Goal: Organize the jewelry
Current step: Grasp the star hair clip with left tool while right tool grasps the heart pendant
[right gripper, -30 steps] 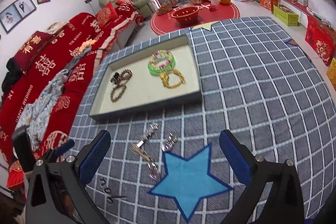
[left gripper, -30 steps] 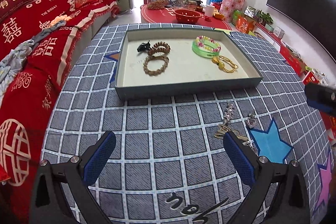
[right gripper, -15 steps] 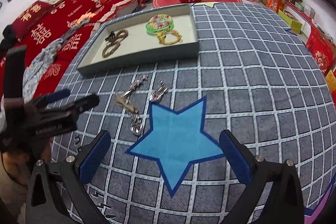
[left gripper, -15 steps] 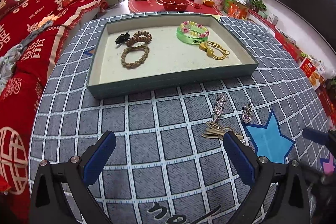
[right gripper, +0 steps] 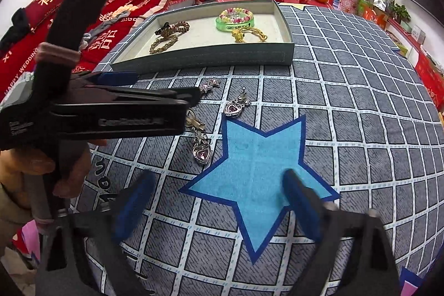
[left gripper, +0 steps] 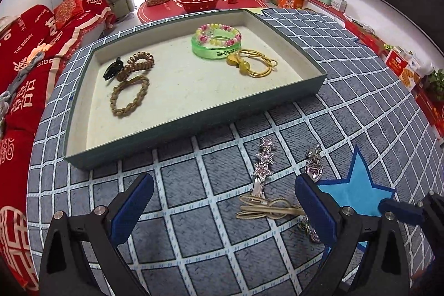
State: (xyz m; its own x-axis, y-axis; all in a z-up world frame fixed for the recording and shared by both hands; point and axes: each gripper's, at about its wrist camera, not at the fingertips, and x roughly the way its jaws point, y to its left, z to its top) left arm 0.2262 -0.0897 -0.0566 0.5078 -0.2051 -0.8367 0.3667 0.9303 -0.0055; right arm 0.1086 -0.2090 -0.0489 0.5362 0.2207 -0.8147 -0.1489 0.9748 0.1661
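Both hand-held grippers, left [left gripper: 223,203] and right [right gripper: 217,200], gape wide, empty, above glittering star-shaped hair clip [left gripper: 263,160].

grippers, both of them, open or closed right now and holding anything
Left gripper: open, holding nothing, hovering above the grey checked cloth.
Right gripper: open, holding nothing, over the blue star patch.

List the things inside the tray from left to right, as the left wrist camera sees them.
Black hair clip → brown braided hair tie → green bangle → yellow hair tie.
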